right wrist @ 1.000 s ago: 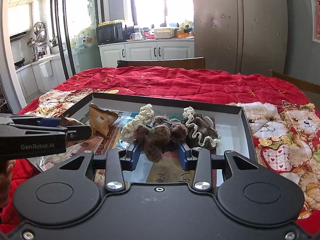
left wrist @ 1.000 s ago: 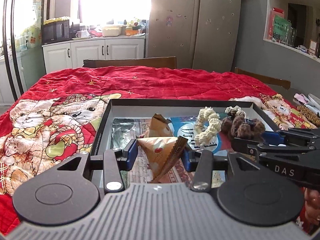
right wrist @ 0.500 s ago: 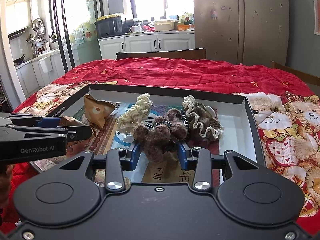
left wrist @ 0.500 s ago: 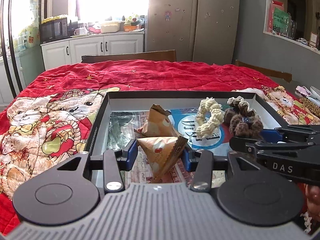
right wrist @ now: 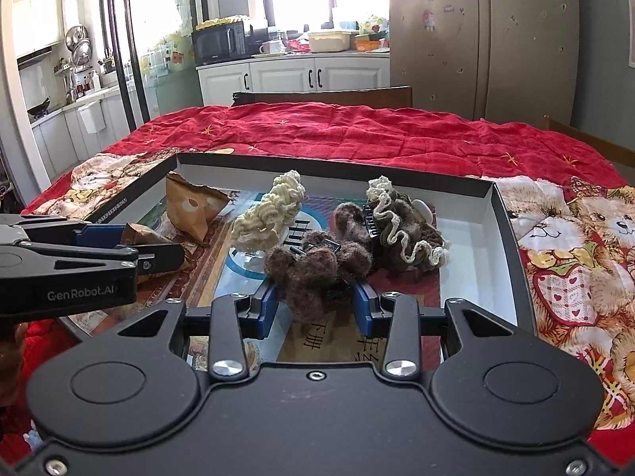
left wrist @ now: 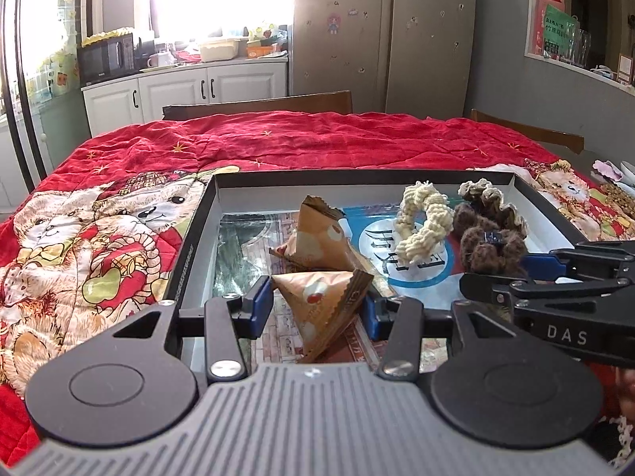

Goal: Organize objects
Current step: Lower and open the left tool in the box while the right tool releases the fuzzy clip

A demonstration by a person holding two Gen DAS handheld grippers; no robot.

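A shallow black tray (left wrist: pixel 357 176) (right wrist: pixel 337 166) with white inner walls lies on the red cloth. My left gripper (left wrist: pixel 317 305) (right wrist: pixel 147 244) is shut on a brown triangular snack packet (left wrist: pixel 321 301) over the tray's near left part. My right gripper (right wrist: pixel 315 303) (left wrist: pixel 500 273) is shut on a fuzzy brown hair clip (right wrist: pixel 313 269) (left wrist: pixel 492 248) over the tray's middle. Lying in the tray are a second snack packet (left wrist: pixel 317 234) (right wrist: pixel 190 206), a cream scrunchie (left wrist: pixel 422 218) (right wrist: pixel 270 214) and a brown scrunchie with cream edging (left wrist: pixel 492 202) (right wrist: pixel 405 230).
A red quilted cloth with bear prints (left wrist: pixel 99 238) (right wrist: pixel 575 246) covers the table. Wooden chair backs (left wrist: pixel 258 105) stand at the far side. Small items (left wrist: pixel 615 194) lie at the table's right edge. Cabinets and a fridge stand behind.
Both grippers keep hold of their loads in nearly the same place; the tray only sits slightly differently in each view.
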